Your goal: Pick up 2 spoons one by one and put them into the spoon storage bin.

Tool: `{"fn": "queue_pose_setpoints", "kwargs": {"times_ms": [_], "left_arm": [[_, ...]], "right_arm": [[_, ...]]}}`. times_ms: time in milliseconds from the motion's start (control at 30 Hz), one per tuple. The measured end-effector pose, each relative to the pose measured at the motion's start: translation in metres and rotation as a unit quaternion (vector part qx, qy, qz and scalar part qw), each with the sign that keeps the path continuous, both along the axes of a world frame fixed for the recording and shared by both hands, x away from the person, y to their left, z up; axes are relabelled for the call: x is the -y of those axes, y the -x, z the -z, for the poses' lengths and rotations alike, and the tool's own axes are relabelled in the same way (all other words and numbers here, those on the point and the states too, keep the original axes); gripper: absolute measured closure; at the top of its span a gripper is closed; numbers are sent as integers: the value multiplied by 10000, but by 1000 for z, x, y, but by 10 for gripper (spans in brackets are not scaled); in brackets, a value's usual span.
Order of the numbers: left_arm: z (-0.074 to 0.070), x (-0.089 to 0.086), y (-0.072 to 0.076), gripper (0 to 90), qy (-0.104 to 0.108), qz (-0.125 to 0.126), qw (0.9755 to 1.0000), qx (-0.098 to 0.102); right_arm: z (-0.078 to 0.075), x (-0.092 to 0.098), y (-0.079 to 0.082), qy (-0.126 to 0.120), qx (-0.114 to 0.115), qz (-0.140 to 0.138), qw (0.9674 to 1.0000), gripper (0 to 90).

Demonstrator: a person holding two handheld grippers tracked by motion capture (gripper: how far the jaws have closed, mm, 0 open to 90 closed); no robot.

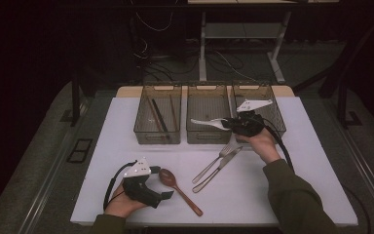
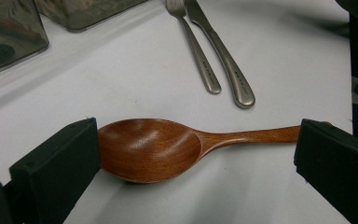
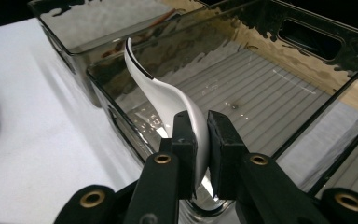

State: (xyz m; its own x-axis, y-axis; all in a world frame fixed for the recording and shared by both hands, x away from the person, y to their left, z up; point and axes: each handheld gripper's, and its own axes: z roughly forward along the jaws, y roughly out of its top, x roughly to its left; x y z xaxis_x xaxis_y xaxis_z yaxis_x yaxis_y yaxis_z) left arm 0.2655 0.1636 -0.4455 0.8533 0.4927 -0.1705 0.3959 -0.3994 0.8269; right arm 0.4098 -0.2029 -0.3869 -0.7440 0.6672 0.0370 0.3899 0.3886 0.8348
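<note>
The work looks like sorting cutlery into three smoky plastic bins, and it seems under way but far from finished. The right gripper [image 3: 201,140] is clamped on a white ceramic spoon [image 3: 168,100], held over the middle bin [image 1: 208,138], not yet released. The left bin [image 1: 157,136] already holds chopsticks [image 1: 158,117]. The left gripper [image 2: 196,154] stands wide apart around the wooden spoon [image 2: 154,148] on the table [image 1: 282,195]; a fork [image 1: 214,161] and knife [image 1: 219,170] remain.

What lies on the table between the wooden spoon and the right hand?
In the high view, a metal fork and knife lie side by side between the wooden spoon and the right hand.
</note>
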Motion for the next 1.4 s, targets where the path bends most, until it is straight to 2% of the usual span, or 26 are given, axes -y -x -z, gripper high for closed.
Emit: {"fn": "queue_pose_setpoints", "kwargs": {"times_ms": [233,300,400,500,600,733,900,1100,1167,1300,1400], "left_arm": [[0,0,1,0,0,-2,10000,-2],[0,0,0,0,2,-7,10000,-4],[0,0,1,0,3,-9,10000,-3],[0,0,1,0,3,-10,10000,1],[-1,-1,1,0,3,-14,10000,9],[-1,-1,1,0,-2,-22,10000,15],[-2,-1,1,0,12,-55,10000,14],[-3,-1,2,0,-11,-88,10000,20],[-4,-1,2,0,-14,-122,9999,37],[-7,-3,3,50,-21,-175,9998,22],[-10,-4,5,146,34,-159,9999,56]], "right_arm": [[7,-1,-5,22,-47,73,10000,793],[8,0,-6,-140,-53,89,9998,698],[4,1,-5,-230,41,118,9997,618],[0,4,-3,-355,19,136,9993,563],[-4,8,0,-389,-90,150,9991,497],[-9,17,5,-536,-399,118,9977,425],[-14,30,17,-751,-456,77,9961,353],[-13,37,35,-633,-522,141,9965,278],[-10,41,42,-662,-550,127,9962,260],[-3,50,55,-634,-564,135,9963,237],[4,58,65,-611,-589,143,9963,215]]}}
